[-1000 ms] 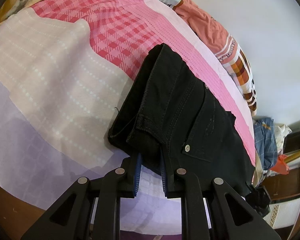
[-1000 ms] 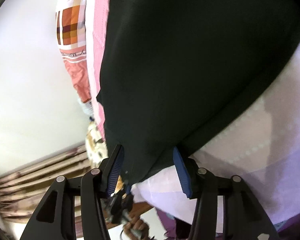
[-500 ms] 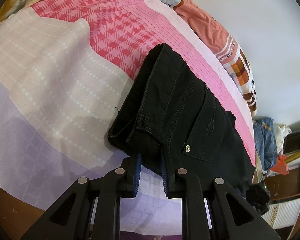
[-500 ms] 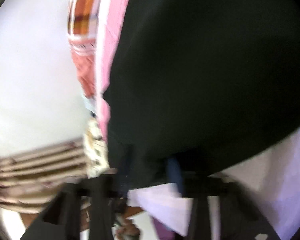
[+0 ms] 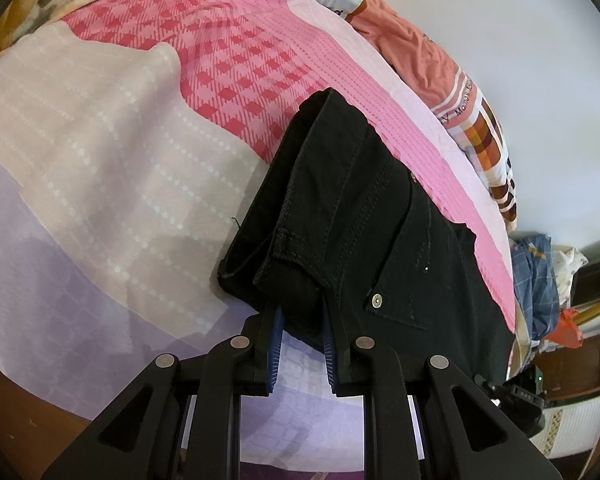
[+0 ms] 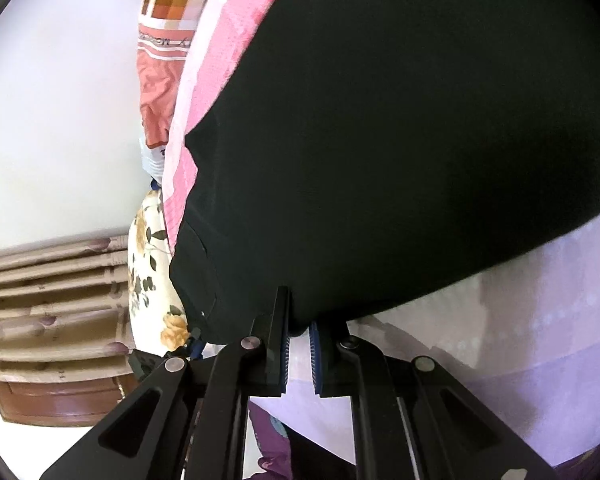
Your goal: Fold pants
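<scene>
Black pants (image 5: 380,232) lie folded lengthwise on the pink and lilac bedsheet (image 5: 99,168), waistband end nearest the left wrist view. My left gripper (image 5: 300,316) is shut on the waistband corner of the pants, blue pads pinching the cloth. In the right wrist view the pants (image 6: 400,140) fill most of the frame. My right gripper (image 6: 298,328) is shut on a lower edge of the pants, its blue pads close together around the cloth.
A folded orange and checked blanket (image 5: 452,92) lies along the far edge of the bed by the white wall. Clothes are piled on furniture (image 5: 540,280) at the right. A floral pillow (image 6: 151,272) and a beige curtain (image 6: 47,300) show in the right wrist view.
My right gripper, open around the pants edge a second ago, has closed on the cloth and moved with some blur. The left gripper keeps its hold, unmoved.
</scene>
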`<state>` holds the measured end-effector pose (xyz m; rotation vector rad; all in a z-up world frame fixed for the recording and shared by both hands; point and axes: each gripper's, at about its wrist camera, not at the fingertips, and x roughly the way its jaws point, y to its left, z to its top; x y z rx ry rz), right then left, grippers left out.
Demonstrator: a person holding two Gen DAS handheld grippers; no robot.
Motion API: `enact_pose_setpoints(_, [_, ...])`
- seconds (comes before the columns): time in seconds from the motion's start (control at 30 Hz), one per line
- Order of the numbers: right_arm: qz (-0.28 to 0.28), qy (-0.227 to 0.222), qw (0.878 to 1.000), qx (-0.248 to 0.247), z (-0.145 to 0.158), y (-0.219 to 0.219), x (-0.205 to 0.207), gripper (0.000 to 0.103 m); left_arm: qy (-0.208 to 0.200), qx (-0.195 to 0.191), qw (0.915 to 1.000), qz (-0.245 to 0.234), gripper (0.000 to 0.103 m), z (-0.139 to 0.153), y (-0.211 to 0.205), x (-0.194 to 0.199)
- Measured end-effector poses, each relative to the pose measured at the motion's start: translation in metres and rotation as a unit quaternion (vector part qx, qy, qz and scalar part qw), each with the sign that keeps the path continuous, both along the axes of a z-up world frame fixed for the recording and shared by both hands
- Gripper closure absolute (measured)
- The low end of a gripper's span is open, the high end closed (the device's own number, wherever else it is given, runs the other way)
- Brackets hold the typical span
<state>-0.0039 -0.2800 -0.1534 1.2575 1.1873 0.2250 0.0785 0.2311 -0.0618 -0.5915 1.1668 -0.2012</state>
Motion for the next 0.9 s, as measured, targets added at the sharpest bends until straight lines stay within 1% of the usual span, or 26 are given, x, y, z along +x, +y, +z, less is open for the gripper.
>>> enact_pose_setpoints(0.07, [-0.015,0.001,1.000,0.022,-0.006,-0.001,0.000,0.095,-0.001,0.002,1.0000,0.000,0.084,-0.001,-0.001,0.000])
enact_pose_setpoints(0.13, [-0.047,-0.001,0.996,0.073,-0.017,-0.009,-0.005,0.093,-0.002,0.004,1.0000,0.000,0.084,-0.001,-0.001,0.001])
enact_pose_setpoints(0.17, [-0.063,-0.001,0.994,0.088,-0.019,-0.015,-0.009,0.090,-0.003,0.005,1.0000,-0.001,0.084,-0.001,-0.001,0.000])
enact_pose_setpoints(0.2, [-0.092,-0.009,0.990,0.106,-0.021,-0.026,-0.015,0.085,-0.003,0.006,1.0000,-0.001,0.084,-0.001,-0.001,0.000])
enact_pose_setpoints(0.23, [-0.114,-0.015,0.987,0.109,-0.021,-0.035,-0.021,0.083,-0.003,0.006,1.0000,0.000,0.084,-0.001,-0.001,0.000])
enact_pose_setpoints(0.27, [-0.137,-0.023,0.985,0.102,-0.019,-0.049,-0.029,0.079,-0.002,0.004,1.0000,0.000,0.084,-0.001,-0.001,0.001])
enact_pose_setpoints(0.37, [-0.202,-0.037,0.975,0.089,-0.020,-0.092,-0.056,0.077,-0.001,0.002,1.0000,0.001,0.083,-0.001,-0.001,0.001])
enact_pose_setpoints(0.43, [-0.259,-0.037,0.962,0.078,-0.026,-0.128,-0.082,0.085,-0.001,0.003,1.0000,0.002,0.083,0.000,0.000,0.001])
enact_pose_setpoints(0.47, [-0.271,-0.030,0.960,0.069,-0.028,-0.140,-0.090,0.096,0.000,0.003,1.0000,0.002,0.083,0.000,-0.001,0.001])
enact_pose_setpoints(0.5, [-0.285,-0.027,0.957,0.056,-0.028,-0.154,-0.099,0.101,0.001,0.004,1.0000,0.002,0.083,0.000,-0.001,0.001])
enact_pose_setpoints(0.57, [-0.280,-0.028,0.959,0.025,-0.021,-0.169,-0.104,0.101,0.001,0.004,1.0000,0.002,0.083,0.000,-0.001,0.001])
enact_pose_setpoints(0.6, [-0.264,-0.026,0.964,-0.005,-0.013,-0.172,-0.101,0.101,0.001,0.005,1.0000,0.002,0.083,0.000,-0.002,0.001])
enact_pose_setpoints(0.63, [-0.254,-0.024,0.967,-0.024,-0.009,-0.172,-0.098,0.101,0.002,0.006,1.0000,0.002,0.083,0.000,-0.001,0.002])
enact_pose_setpoints(0.7, [-0.243,-0.019,0.969,-0.035,-0.005,-0.172,-0.097,0.101,0.003,0.010,0.9999,0.002,0.083,0.000,-0.001,0.002])
enact_pose_setpoints(0.77, [-0.241,-0.024,0.970,-0.029,-0.009,-0.177,-0.099,0.101,0.004,0.011,0.9999,0.003,0.083,0.000,-0.002,0.003])
enact_pose_setpoints(0.8, [-0.246,-0.031,0.969,-0.012,-0.014,-0.182,-0.102,0.101,0.003,0.012,0.9999,0.002,0.083,0.000,-0.002,0.003])
enact_pose_setpoints(0.9, [-0.309,-0.044,0.949,0.048,-0.028,-0.204,-0.124,0.100,0.002,0.013,0.9999,0.001,0.083,-0.001,-0.001,0.003])
